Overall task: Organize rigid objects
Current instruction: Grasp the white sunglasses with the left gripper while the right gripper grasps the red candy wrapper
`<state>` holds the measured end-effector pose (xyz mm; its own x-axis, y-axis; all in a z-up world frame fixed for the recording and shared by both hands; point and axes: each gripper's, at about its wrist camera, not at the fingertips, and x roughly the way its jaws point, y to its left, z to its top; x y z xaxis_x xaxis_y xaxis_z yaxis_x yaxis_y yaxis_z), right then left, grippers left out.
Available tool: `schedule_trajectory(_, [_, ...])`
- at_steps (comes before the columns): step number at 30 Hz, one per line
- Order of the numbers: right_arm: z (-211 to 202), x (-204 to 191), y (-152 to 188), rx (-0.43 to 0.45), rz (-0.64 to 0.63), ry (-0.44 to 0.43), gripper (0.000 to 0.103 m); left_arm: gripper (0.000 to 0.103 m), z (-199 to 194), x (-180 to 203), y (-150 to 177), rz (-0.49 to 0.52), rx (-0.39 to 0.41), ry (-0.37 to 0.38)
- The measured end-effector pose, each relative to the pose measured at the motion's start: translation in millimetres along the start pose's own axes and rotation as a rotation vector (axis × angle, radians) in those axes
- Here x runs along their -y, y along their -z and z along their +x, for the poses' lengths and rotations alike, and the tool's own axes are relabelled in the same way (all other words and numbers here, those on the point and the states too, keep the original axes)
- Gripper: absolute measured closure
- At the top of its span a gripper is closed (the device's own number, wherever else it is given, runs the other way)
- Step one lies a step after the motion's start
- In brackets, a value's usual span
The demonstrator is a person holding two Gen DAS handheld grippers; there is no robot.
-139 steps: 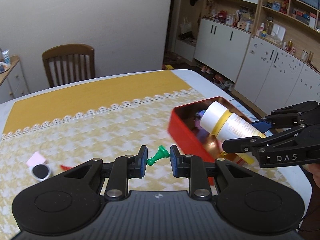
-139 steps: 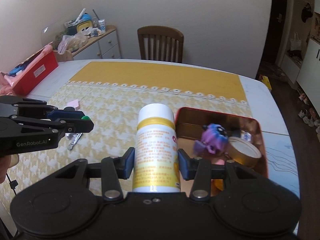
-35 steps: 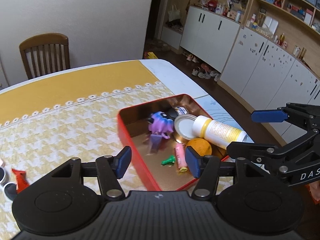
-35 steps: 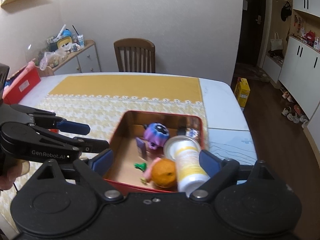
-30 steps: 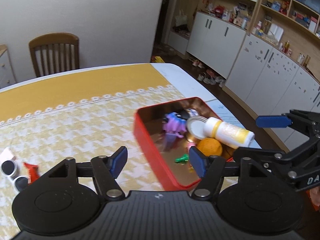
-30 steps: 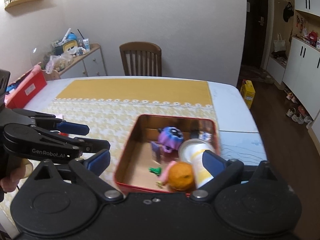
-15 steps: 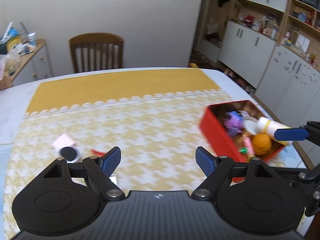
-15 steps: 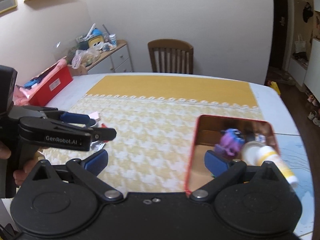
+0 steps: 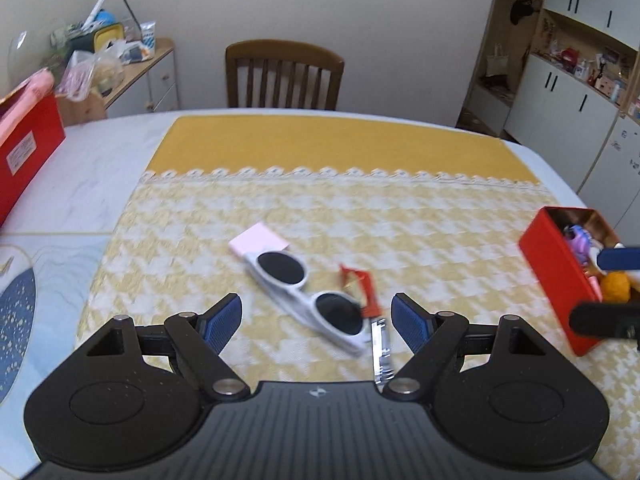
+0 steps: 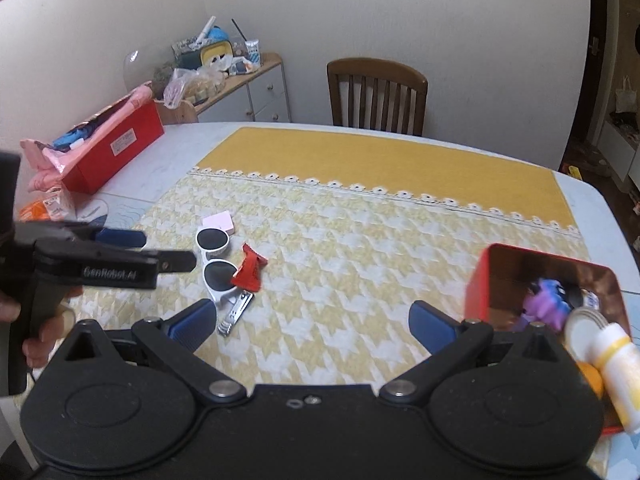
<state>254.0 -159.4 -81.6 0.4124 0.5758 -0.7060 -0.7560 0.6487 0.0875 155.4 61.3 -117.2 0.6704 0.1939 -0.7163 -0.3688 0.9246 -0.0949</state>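
A dining table is covered by a yellow and white houndstooth cloth with a plain mustard band along its far side.

The left gripper, black with blue pads, hangs above the cloth with its jaws spread wide and nothing clasped between them. Below its open gap lies a pair of white-framed sunglasses with dark round lenses, set on a slant. A small pale pink square block touches the far end of the sunglasses. A crumpled red wrapper rests against the near lens, and a silver metal nail clipper lies just beside that lens, close to the gripper's right finger. A hand grips this tool's handle in the right wrist view.

The right gripper, also black with blue pads, is likewise released, jaws wide and empty, above bare cloth.

At the right edge of the table sits a red rectangular metal tin with a shiny copper-coloured inside. It holds a purple toy figure, a white bottle with a yellow band lying on its side, a round white lid and an orange ball.

A brown wooden chair stands at the far side. A red box sits on the table's left part.
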Motion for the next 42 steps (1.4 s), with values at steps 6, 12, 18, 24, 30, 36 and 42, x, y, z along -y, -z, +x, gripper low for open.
schedule_trajectory(6, [38,-10,-14,-0.051,-0.01,0.006,0.003,0.021,13,-5,11,0.031,-0.011,-0.01])
schedule_trajectory(12, [70,-15,-24,-0.099,-0.008,0.007,0.005,0.021,27,1,19,0.078,-0.012,-0.018])
schedule_trajectory(18, [97,-20,-31,-0.133,-0.023,-0.007,0.008,0.021,41,9,25,0.096,-0.015,-0.025])
schedule_trajectory(24, [118,-23,-37,-0.166,-0.014,-0.044,0.018,0.022,48,17,28,0.11,0.0,-0.03])
schedule_trajectory(30, [138,-32,-40,-0.192,-0.022,-0.079,0.027,0.033,52,26,26,0.127,0.012,-0.011])
schedule_trajectory(36, [156,-40,-43,-0.22,-0.018,-0.12,0.036,0.04,60,21,22,0.09,0.005,0.005])
schedule_trajectory(42, [169,-42,-44,-0.235,0.014,-0.129,0.048,0.045,66,17,16,0.063,-0.004,0.028])
